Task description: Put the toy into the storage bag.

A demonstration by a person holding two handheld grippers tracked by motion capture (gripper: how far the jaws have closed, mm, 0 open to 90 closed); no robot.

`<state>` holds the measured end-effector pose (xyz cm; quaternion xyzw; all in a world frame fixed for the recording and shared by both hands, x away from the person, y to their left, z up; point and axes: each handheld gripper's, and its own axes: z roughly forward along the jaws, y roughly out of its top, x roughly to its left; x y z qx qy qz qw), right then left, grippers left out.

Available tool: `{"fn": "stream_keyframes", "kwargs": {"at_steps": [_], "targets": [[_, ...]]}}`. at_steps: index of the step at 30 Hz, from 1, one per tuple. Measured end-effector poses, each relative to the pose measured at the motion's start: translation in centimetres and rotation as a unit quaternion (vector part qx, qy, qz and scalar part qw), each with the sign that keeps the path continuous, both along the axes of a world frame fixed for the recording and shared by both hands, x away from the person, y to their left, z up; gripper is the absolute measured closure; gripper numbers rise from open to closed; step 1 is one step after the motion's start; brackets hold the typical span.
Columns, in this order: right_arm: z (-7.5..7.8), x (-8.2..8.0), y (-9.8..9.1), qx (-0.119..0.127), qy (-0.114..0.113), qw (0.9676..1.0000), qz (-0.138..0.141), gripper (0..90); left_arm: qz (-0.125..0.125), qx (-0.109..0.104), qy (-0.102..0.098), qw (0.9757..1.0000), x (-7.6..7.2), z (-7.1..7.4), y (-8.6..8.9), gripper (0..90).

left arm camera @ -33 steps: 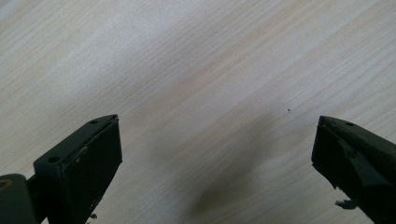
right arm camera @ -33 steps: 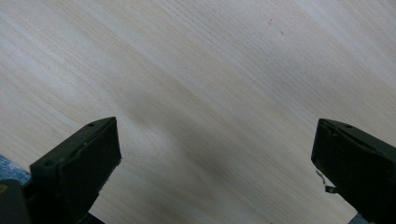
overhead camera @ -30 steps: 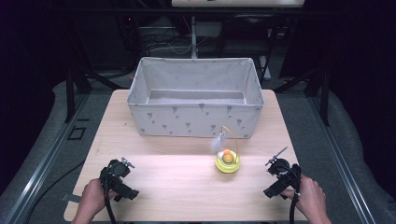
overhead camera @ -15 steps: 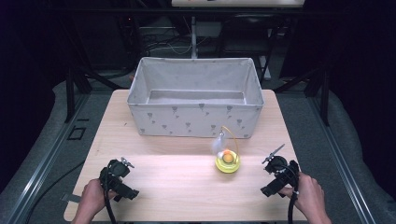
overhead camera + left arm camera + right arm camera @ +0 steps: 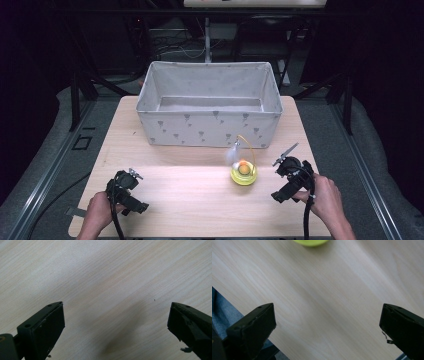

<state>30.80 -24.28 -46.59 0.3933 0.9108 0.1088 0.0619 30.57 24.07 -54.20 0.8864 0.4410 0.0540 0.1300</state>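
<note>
Toy (image 5: 243, 171), yellow-green with an orange ball and a thin hoop handle, sits on the table (image 5: 200, 200) just near of the bin (image 5: 208, 130), right of centre. Right gripper (image 5: 289, 172) hovers near its right, jaws wide, empty. Left gripper (image 5: 126, 186), far left, also gapes empty.

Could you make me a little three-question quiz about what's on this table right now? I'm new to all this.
1. True or false: the grey fabric bin has the yellow toy inside it.
2. Which hand-held gripper is nearer the yellow toy? A) left hand-held gripper B) right hand-held gripper
3. Fill in: both grippers' jaws stand ____ over the wooden table.

Key
1. False: it sits on the table in front of the bin.
2. B.
3. Open, with nothing between them.
</note>
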Motion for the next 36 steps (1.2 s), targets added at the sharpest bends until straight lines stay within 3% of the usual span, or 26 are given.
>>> {"fn": "stream_keyframes", "kwargs": {"at_steps": [6, 7, 17, 19, 22, 24, 25, 29, 33, 36], "targets": [[1.4, 0.9, 1.2, 0.003, -0.006, 0.9998, 0.02, 0.0, 0.002, 0.0, 0.001, 1.0, 0.0, 0.0, 0.1, 1.0], [2.0, 1.3, 1.8, 0.011, -0.014, 0.9995, 0.027, 0.0, 0.003, -0.001, 0.001, 1.0, 0.0, 0.0, 0.2, 1.1], [4.4, 4.2, 5.0, 0.004, -0.033, 0.9976, 0.06, 0.7, 0.004, -0.004, 0.0, 1.0, 0.1, -0.1, 0.3, 0.9], [4.7, 4.7, 5.6, 0.009, -0.035, 0.9972, 0.066, 5.8, 0.004, -0.004, -0.001, 1.0, 0.0, 0.0, 0.3, 0.9], [5.3, 5.0, 6.5, 0.011, -0.037, 0.996, 0.081, 21.5, 0.002, -0.003, 0.0, 1.0, 0.0, 0.0, 0.3, 1.0], [5.5, 5.1, 6.8, 0.01, -0.033, 0.9957, 0.086, 24.2, 0.001, -0.002, 0.002, 1.0, 0.0, -0.1, 0.2, 1.0], [5.7, 5.3, 7.3, 0.003, -0.027, 0.9952, 0.094, 32.3, 0.0, -0.002, 0.003, 1.0, 0.0, -0.1, 0.2, 1.0], [5.9, 5.8, 7.9, -0.01, -0.016, 0.9947, 0.101, 46.1, 0.0, -0.002, 0.003, 1.0, 0.0, -0.1, 0.2, 1.1], [6.0, 6.1, 8.3, -0.019, -0.005, 0.9939, 0.109, 52.6, 0.0, 0.0, 0.004, 1.0, 0.0, -0.1, 0.2, 1.1], [6.5, 6.4, 8.9, -0.041, 0.007, 0.992, 0.119, 58.8, 0.0, 0.001, 0.004, 1.0, 0.0, -0.1, 0.2, 1.1]]}}
